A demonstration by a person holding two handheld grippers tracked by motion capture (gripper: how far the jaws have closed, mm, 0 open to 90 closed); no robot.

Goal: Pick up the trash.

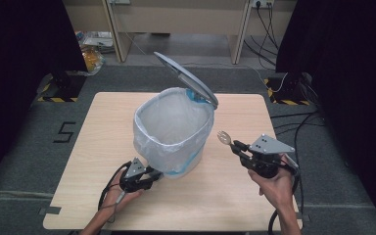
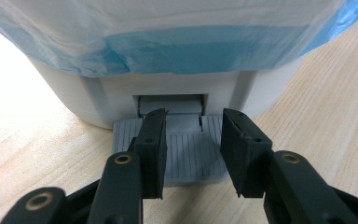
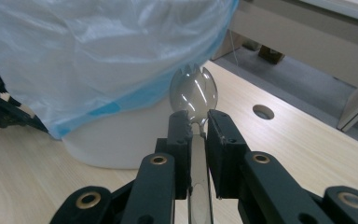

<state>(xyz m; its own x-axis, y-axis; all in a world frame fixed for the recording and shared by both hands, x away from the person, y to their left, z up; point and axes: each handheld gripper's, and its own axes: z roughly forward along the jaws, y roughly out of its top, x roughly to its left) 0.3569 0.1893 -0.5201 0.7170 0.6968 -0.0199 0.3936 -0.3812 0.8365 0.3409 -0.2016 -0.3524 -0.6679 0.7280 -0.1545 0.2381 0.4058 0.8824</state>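
Clear plastic spork [image 3: 195,95] carried toward the open pedal bin [image 1: 174,132].
Right gripper [image 1: 236,145] pinches its light, slippery handle; left gripper [image 2: 193,135], narrowed, presses the pedal [image 2: 186,154].

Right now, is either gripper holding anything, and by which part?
The right gripper holds a clear spork by its neck, just below the head. The left gripper holds nothing; it presses the bin's pedal.

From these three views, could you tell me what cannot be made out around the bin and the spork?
- Spork handle: right gripper view, hidden between the right gripper's jaws.
- Bin bottom: high view, hidden by the liner.
- Pedal contact: left gripper view, left gripper fingers cover it.
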